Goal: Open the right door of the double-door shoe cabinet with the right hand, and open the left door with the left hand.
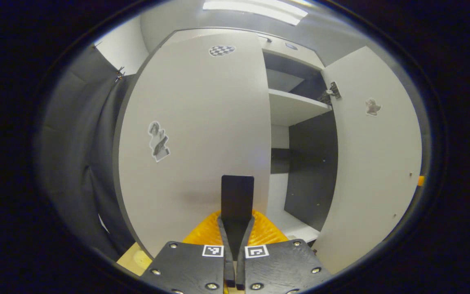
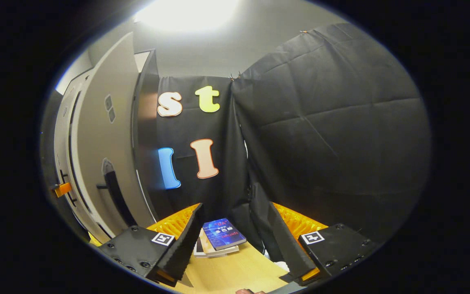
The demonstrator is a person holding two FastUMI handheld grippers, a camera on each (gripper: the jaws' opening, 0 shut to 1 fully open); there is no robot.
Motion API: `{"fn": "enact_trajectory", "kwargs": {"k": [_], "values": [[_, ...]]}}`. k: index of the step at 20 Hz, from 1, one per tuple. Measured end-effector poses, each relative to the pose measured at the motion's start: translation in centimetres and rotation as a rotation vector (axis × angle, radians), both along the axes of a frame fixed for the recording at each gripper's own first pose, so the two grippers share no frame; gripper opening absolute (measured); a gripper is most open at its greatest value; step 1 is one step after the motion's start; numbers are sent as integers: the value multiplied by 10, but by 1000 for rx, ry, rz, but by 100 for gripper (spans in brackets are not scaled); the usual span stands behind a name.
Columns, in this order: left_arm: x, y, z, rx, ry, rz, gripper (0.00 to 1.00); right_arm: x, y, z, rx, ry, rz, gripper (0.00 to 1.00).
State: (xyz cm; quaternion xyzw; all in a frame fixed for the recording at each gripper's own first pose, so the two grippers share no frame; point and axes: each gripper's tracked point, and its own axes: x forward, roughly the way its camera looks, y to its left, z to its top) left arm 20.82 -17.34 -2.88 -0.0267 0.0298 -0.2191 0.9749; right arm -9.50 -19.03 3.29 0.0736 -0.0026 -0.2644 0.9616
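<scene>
Black cloth [image 2: 324, 122] hangs behind. Right door [image 1: 375, 163] at 3 o'clock stands open. Left claw [image 1: 237, 196] is closed; right claw [image 2: 235, 241] gapes, empty.

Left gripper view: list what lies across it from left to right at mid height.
Black cloth wall → closed left door → open cabinet interior with its shelf → right door, swung open.
</scene>
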Motion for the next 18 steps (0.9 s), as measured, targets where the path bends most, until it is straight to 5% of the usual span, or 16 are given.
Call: {"fn": "enact_trajectory", "kwargs": {"k": [7,18], "values": [[-12,14,1,-2,-14,-19,4,-42,47,-14,-8,37,15,92],[-30,36,1,-19,-18,-24,4,-43,102,-8,-26,23,94,97]]}}
